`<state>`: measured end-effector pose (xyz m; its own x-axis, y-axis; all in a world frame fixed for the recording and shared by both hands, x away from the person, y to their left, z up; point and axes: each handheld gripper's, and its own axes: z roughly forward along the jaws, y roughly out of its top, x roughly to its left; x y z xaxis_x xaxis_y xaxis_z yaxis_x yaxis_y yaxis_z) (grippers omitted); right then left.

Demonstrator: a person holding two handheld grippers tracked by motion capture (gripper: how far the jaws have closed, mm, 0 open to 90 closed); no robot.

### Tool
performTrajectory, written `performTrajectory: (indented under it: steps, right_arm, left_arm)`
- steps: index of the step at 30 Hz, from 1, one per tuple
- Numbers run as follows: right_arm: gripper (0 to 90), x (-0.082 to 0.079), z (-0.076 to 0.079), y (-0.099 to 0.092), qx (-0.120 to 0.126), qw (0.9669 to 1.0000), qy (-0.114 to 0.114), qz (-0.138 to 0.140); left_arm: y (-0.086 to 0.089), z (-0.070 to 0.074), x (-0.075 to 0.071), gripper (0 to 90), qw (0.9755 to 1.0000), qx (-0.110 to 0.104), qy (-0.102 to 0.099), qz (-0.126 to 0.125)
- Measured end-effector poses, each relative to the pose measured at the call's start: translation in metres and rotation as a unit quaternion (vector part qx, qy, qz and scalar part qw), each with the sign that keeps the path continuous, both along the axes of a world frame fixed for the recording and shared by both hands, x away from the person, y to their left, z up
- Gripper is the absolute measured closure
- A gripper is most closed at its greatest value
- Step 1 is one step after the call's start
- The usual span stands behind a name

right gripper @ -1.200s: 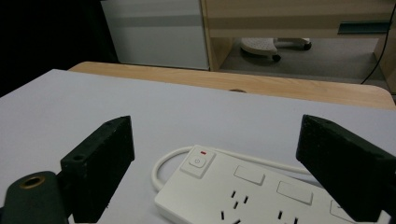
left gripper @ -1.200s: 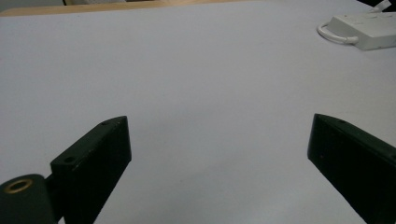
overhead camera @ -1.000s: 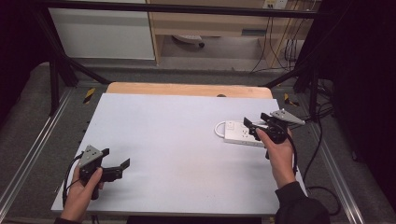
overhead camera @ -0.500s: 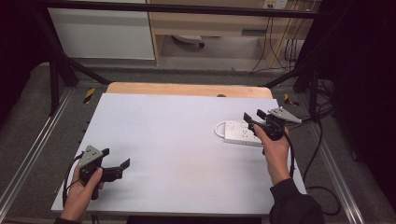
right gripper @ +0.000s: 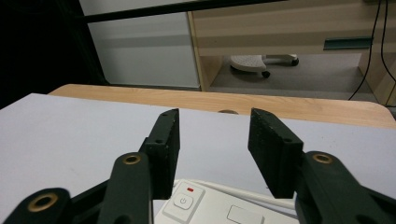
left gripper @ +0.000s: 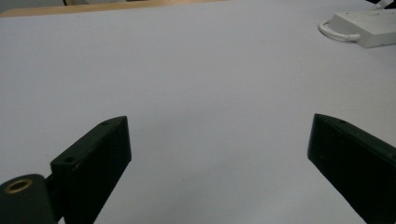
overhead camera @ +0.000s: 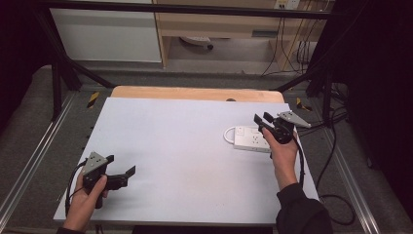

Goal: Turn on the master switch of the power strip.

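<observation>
White power strip (overhead camera: 252,138) is lying flat on the white table (overhead camera: 185,146), at about 3 o'clock of the tabletop in the high view, near the right edge. Its white cord (overhead camera: 228,134) is looping out at the strip's 9 o'clock end. In the right gripper view the strip (right gripper: 219,207) is sitting right under the jaws, at 6 o'clock of the frame, with its power button (right gripper: 183,200) and a small red light (right gripper: 189,189) facing up.

Right gripper (overhead camera: 263,119) is hovering over the strip's right end, held by the right hand (overhead camera: 282,151), jaws pointing toward 10 o'clock. Its jaws are standing partly apart with nothing between them; they have just been closing. No pad is touching the strip as far as the right gripper view (right gripper: 212,144) is showing; whether the gripper body is resting on the strip I cannot tell.

Left gripper (overhead camera: 121,166) is sitting at 7 o'clock of the table near the front edge, held by the left hand (overhead camera: 87,200), jaws pointing toward 3 o'clock. Its jaws are standing wide apart, nothing between them, only bare table surface in the gap in the left gripper view (left gripper: 219,149). From there the strip (left gripper: 369,28) is showing far off at 1 o'clock, well apart from this gripper.

A wooden strip of table edge (overhead camera: 195,93) is running along 12 o'clock behind the white surface.
</observation>
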<state>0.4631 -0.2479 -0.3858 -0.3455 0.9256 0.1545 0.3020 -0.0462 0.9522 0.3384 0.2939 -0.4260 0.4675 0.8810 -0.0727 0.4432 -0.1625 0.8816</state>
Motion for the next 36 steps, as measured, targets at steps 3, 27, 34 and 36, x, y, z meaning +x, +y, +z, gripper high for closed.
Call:
performTrajectory:
  steps: [3,27,34,36]
  right_arm:
    - [61.0,0.003,-0.004,0.002,-0.001,1.0000,0.003,-0.003]
    - [79.6,0.019,-0.026,0.015,-0.034,0.9985,0.041,0.005]
    - [84.4,0.021,-0.030,0.016,-0.044,0.9977,0.050,0.007]
    - [85.8,0.021,-0.031,0.018,-0.045,0.9976,0.052,0.009]
  left_arm:
    - [0.000,0.000,0.000,6.1,1.0000,0.000,0.000,0.000]
    - [0.001,0.000,0.000,6.1,1.0000,0.004,0.000,0.004]
    - [0.002,0.000,0.000,6.1,1.0000,0.005,-0.002,0.005]
    - [0.002,0.000,0.000,6.1,1.0000,0.005,-0.002,0.004]
